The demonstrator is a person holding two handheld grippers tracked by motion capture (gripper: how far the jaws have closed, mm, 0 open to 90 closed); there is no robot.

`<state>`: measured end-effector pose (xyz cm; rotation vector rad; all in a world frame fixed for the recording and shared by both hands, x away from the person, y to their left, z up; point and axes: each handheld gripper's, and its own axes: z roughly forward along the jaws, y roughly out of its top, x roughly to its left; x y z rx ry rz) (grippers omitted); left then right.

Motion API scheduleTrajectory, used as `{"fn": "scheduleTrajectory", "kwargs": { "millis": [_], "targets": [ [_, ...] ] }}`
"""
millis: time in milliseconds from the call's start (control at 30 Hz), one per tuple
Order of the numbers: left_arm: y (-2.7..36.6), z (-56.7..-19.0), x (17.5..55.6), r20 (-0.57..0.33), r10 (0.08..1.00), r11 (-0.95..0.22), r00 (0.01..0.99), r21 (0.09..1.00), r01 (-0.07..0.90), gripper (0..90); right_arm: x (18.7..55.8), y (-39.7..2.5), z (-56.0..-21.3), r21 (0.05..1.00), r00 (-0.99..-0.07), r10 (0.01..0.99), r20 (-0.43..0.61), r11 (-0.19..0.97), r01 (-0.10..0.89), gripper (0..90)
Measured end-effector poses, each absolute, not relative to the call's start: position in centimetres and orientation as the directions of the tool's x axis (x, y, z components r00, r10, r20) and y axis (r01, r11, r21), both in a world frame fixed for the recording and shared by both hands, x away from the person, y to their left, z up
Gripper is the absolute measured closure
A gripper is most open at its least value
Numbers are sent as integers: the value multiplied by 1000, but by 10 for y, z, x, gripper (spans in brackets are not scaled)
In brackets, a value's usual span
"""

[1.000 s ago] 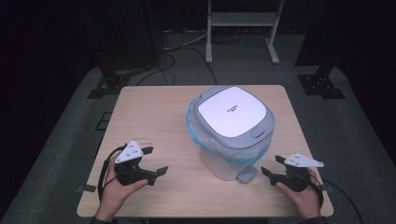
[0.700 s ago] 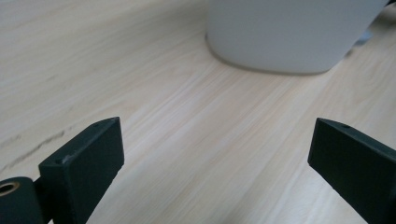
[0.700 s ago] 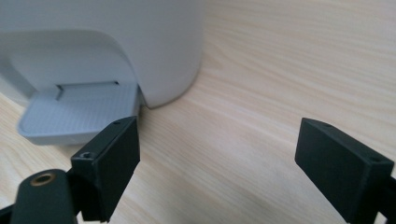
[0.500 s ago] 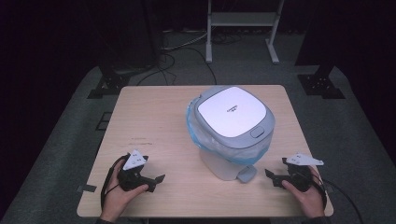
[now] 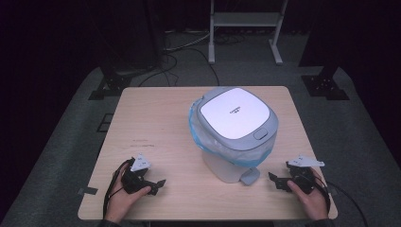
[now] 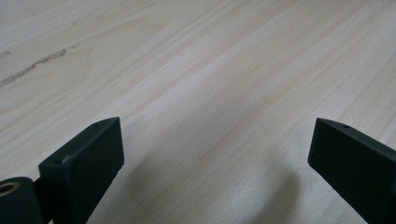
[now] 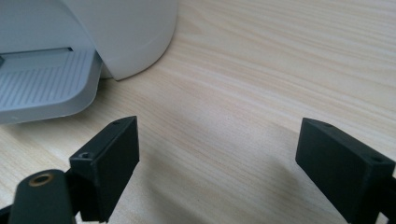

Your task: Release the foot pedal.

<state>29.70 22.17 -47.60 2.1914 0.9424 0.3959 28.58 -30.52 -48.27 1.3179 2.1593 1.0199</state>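
bin pedal cut off, lid lettering perhaps unreadable

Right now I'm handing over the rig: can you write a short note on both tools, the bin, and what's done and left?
Left tool: jaws wide open, nothing held, low over the light wooden table at its near left.
Right tool: jaws wide open, nothing held, at the near right, pointing at the bin's grey foot pedal.
White pedal bin with a grey-rimmed lid: upright mid-table, lid shut, blue bag liner showing under the rim.
Done: nothing visible yet.
Left: probably approaching the bin; neither tool touches it.
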Motion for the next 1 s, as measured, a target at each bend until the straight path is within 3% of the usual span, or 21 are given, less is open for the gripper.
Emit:
{"fn": "scheduleTrajectory", "kwargs": {
  "millis": [1000],
  "targets": [
    [223,-484,298,13,732,-480,682,719,502,12,288,-300,-487,733,-488,873,11,324,598,108]
  ]
}}
